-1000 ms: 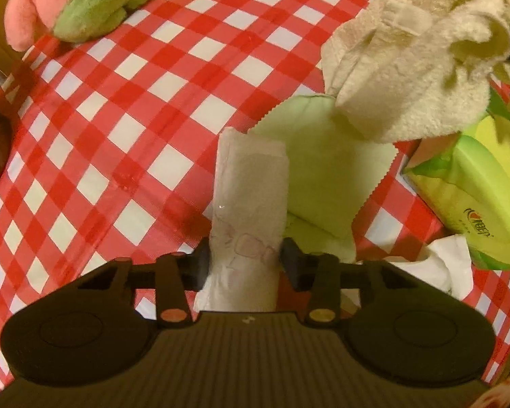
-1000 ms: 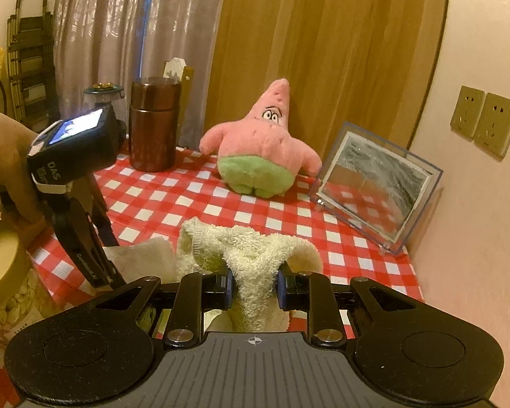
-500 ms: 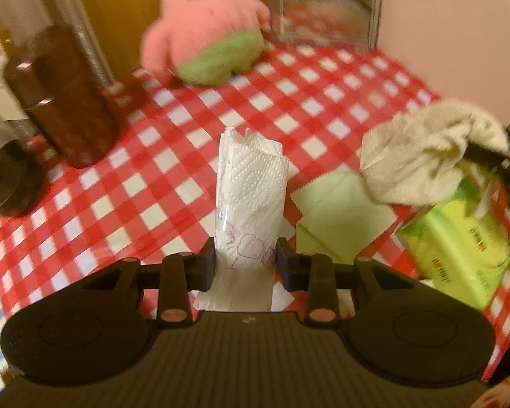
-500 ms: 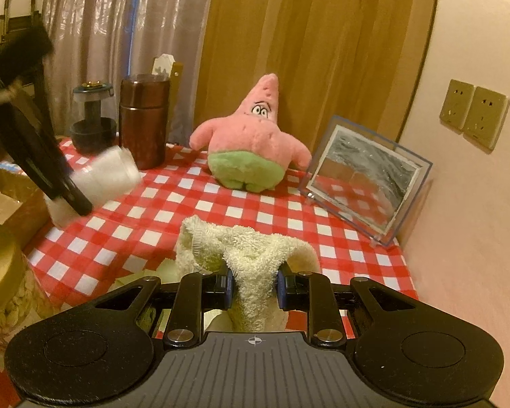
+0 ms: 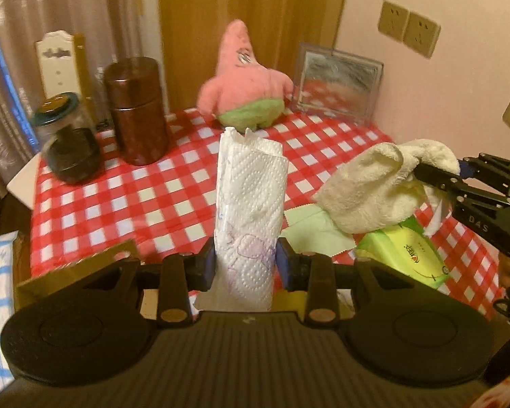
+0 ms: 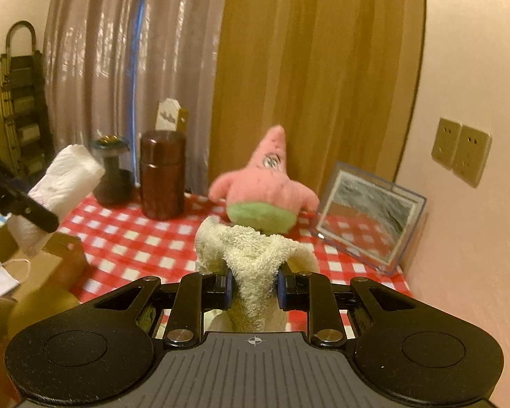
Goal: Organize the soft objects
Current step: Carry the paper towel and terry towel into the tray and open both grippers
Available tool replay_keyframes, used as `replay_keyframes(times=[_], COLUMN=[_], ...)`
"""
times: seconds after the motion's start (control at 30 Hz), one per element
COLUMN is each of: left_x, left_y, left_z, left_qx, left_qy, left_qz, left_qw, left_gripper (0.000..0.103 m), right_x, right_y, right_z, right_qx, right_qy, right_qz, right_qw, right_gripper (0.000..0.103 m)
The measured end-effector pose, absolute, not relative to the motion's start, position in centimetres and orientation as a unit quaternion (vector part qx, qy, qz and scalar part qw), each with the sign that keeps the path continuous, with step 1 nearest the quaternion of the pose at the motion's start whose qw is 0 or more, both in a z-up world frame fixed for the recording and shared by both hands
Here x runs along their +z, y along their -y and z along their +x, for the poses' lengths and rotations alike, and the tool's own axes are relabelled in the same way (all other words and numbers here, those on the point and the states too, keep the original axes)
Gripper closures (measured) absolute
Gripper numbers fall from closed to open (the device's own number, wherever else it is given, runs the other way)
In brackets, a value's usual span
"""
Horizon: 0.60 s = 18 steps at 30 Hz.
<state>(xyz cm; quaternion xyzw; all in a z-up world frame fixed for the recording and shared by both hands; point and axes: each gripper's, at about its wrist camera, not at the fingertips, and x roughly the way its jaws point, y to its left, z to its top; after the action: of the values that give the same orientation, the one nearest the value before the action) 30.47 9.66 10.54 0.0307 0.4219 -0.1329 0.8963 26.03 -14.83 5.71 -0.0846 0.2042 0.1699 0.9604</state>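
Towel (image 6: 255,255) was pinched in the right gripper (image 6: 253,289), hanging clear of the checked table (image 5: 153,197). Left gripper (image 5: 244,267) was clamped on a tissue pack (image 5: 250,210), also held up in the air. Neither looked placed yet, so I'd call the job mid-way at best. Green cloth (image 5: 309,227), yellow wipes pack (image 5: 408,255) and pink plush star (image 5: 244,88) sat on the table, apparently unsorted. Cardboard box (image 6: 51,265) beside the table looked like the drop spot, though that's a guess.
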Motion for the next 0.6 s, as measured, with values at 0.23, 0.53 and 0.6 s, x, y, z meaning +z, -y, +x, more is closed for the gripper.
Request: replay_keyframes(times=[0.23,0.53,0.6], left_x=[12.8,12.5,12.2], left_y=[-14.0,-18.9,-19.7], left_z=[25.9,21.3,20.4], left_qx=[-0.09,-0.04,-0.034], left_qy=[-0.404,-0.407,-0.409], left_qz=[0.014,-0.01,-0.016], left_qw=[0.91,0.912,0.912], left_gripper=[0.071,0.071,0.071], right_x=[7.6,9.2,9.9], right_y=[13.0,9.6,8.7], right_z=[24.1,22.5,22.3], right_qx=[0.178,0.204,0.214], right_qy=[-0.172,-0.121,-0.109], right_qz=[-0.07,-0.054,-0.053], right_qw=[0.967,0.97,0.969], right_gripper=[0.079,0.079,0.079])
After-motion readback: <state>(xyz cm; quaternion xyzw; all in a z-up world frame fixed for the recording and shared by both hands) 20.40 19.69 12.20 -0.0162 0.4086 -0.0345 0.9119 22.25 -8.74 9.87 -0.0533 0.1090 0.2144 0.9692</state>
